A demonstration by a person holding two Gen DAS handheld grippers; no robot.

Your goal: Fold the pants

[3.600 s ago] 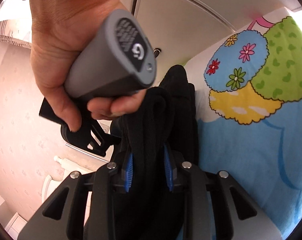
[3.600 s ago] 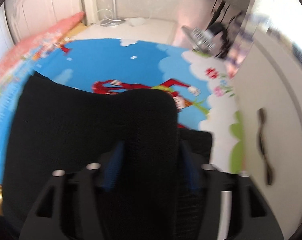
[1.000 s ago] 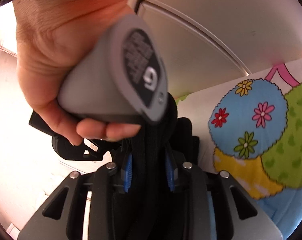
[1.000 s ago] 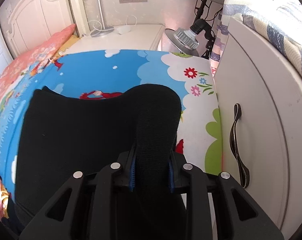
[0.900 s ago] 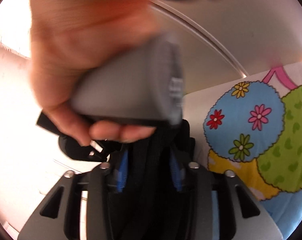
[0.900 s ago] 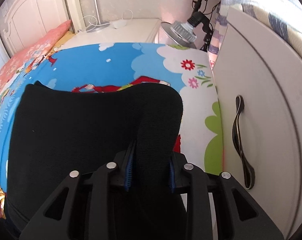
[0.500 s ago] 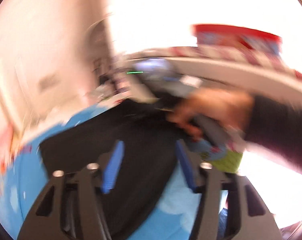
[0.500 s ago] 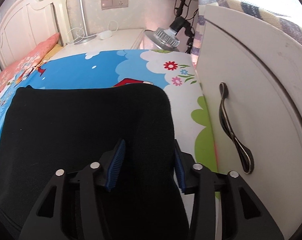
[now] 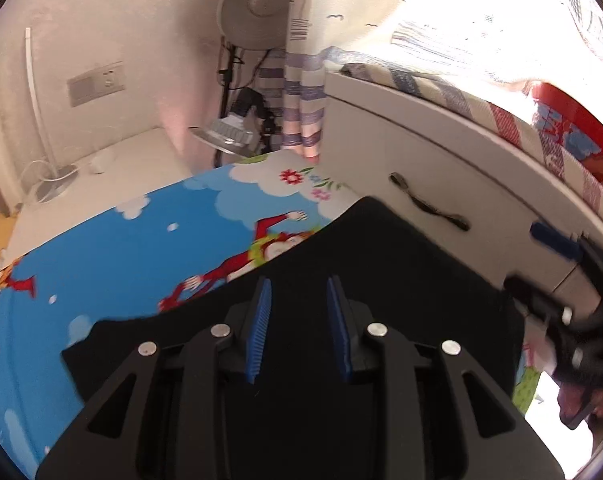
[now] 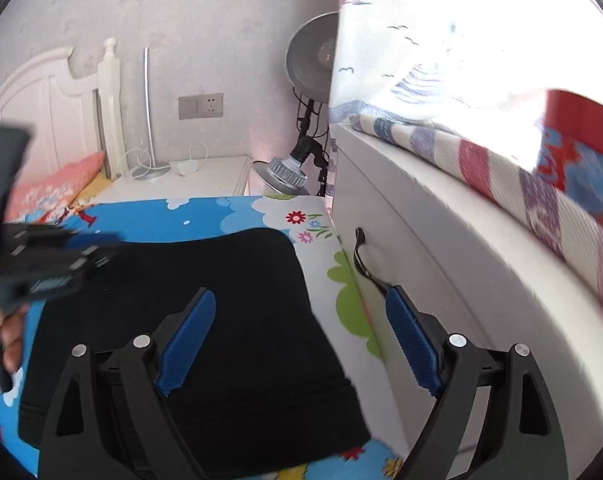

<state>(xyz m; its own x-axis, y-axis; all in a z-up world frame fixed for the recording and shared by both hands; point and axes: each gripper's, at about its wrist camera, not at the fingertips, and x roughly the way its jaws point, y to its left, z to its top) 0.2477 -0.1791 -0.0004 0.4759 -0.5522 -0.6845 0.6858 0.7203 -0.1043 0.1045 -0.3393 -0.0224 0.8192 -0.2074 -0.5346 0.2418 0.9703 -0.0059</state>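
now we see the pants (image 10: 205, 320) lying flat as a black folded slab on the bright cartoon sheet (image 9: 141, 248), with their right edge running close along the white cabinet (image 10: 441, 280) and its dark handle (image 10: 365, 264). our right gripper (image 10: 297, 336) hangs over the near corner of the pants, nearest the cabinet; its jaws have just been opening and now stand wide and released, one blue pad (image 10: 187, 332) over the cloth and the other over by the cabinet front, neither pressing on anything. in the left wrist view that same gripper (image 9: 557, 264) shows at the pants' cabinet side, blurred, with a bit of a hand below it. our left gripper (image 9: 297, 328) sits above the pants on the side away from the cabinet; its jaws have just been closing and stand narrow with a clear gap, nothing caught between the pads (image 9: 259, 332), the black cloth lying beneath them, so it is released too. in the right wrist view it (image 10: 101, 246) appears smeared over the pants' far-left part, fingers (image 10: 11, 340) wrapped on its grip. beyond the pants, past the sheet's flower corner, stand a lamp (image 10: 281, 176) and a fan (image 9: 257, 4); a striped cloth (image 10: 481, 160) lies on top of the cabinet.
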